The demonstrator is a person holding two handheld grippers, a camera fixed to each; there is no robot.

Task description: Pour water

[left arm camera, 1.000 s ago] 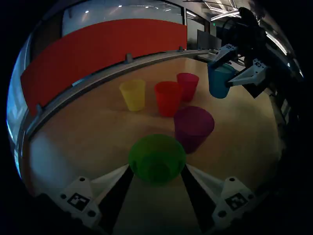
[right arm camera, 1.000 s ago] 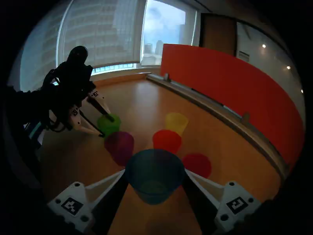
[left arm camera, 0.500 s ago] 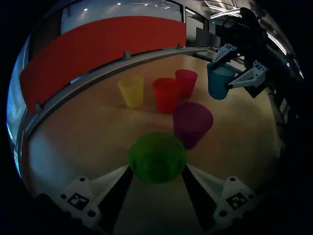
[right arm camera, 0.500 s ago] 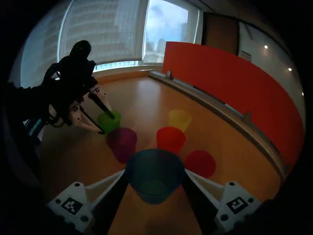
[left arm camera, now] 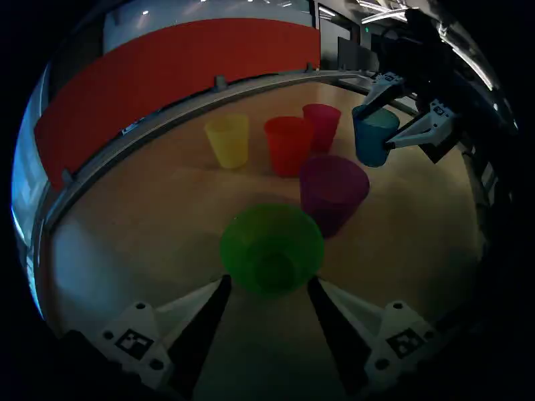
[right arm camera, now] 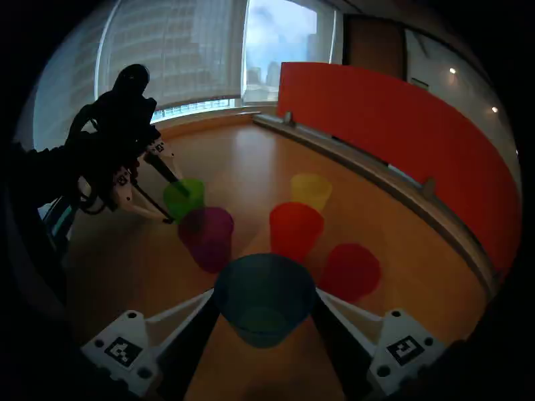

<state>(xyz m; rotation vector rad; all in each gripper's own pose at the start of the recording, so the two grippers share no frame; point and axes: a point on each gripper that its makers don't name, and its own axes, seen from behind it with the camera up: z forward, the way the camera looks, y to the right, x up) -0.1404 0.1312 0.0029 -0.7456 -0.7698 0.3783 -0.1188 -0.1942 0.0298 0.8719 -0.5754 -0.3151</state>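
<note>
A: Water first. Can we see any?

B: Not for certain. The blue cup (right arm camera: 264, 307) is translucent, with a paler patch at its bottom in the right gripper view. We can't tell whether that is water or the table showing through. Same doubt for the green cup (left arm camera: 272, 248).

A: Where do the 2 cups sit?

B: The blue cup is between the fingers of the right gripper (right arm camera: 265, 294), both fingers pressing its sides. It is held clear of the wooden table (left arm camera: 147, 220) and roughly upright. The green cup is clamped likewise in the left gripper (left arm camera: 267, 284), its mouth open toward that camera.

A: And around them?

B: 4 more cups stand on the table between the 2 grippers. The purple cup (left arm camera: 332, 190) is nearest the green one, then the red cup (left arm camera: 288, 144) and the magenta cup (left arm camera: 321, 125). The yellow cup (left arm camera: 228, 139) is closest to the red partition (left arm camera: 167, 67). In the left gripper view the blue cup hangs just beside the magenta one, well apart from the green.

A: Which step are we in?

B: We judge it the approach. Both cups are gripped, neither is tipped over another, and no stream is in sight.

A: Next move?

B: We reckon one rim has to come over the receiving mouth, then a slow roll of the wrist. Which cup gives and which receives, we can't tell. The purple cup stands between the 2 held cups, so the path calls for enough height to clear its rim. The plastic looks thin, so the grip should be firm without crushing.
</note>
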